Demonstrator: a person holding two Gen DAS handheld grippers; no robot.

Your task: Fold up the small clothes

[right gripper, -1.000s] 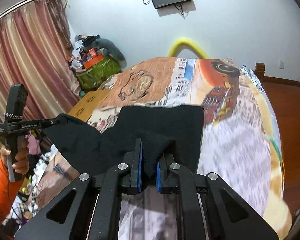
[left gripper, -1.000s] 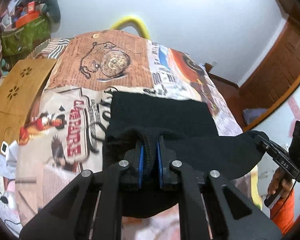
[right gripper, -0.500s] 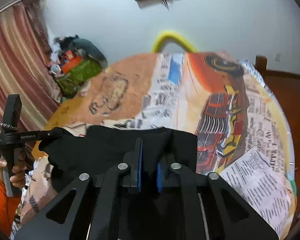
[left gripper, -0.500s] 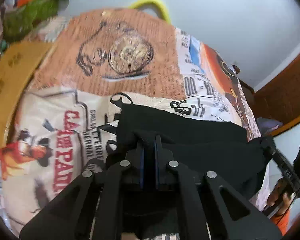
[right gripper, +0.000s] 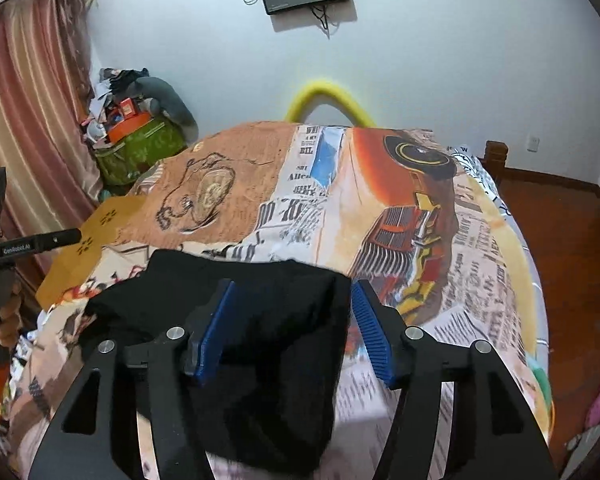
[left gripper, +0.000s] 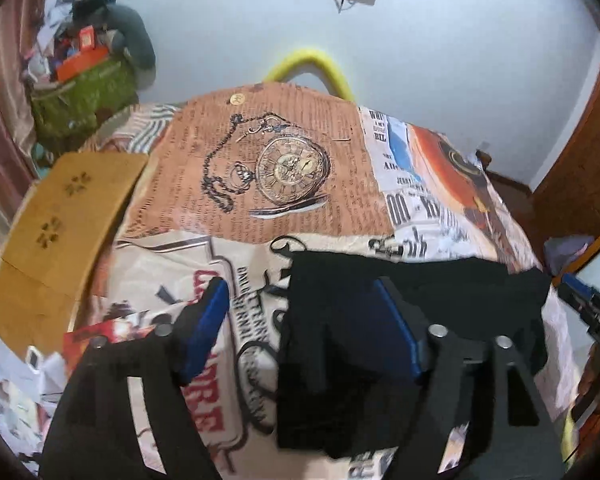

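Presently I have the bed filling both views, its printed cover carrying the work. On the near half of it lies the black garment, folded over itself into a thick, dark block; in the right wrist view the same garment sits directly ahead of my right tool.

Handling, as I judge it: soft, light, limp cloth with no stiffness, matte and unlikely to slip, not fragile. It will sag wherever it is unsupported, so I would take it at two corners of one edge, pinching through all layers, not at the middle.

Orientation: its long axis appears to run across the bed, left to right, with one straight edge facing the far wall. Which end is waist or hem I cannot tell; the fabric is too dark.

Left tool: jaws spread wide, holding nothing, the garment's left edge lying between them. Right tool: jaws likewise spread, empty, straddling the garment's right portion. Whether either pad brushes the cloth I cannot tell.
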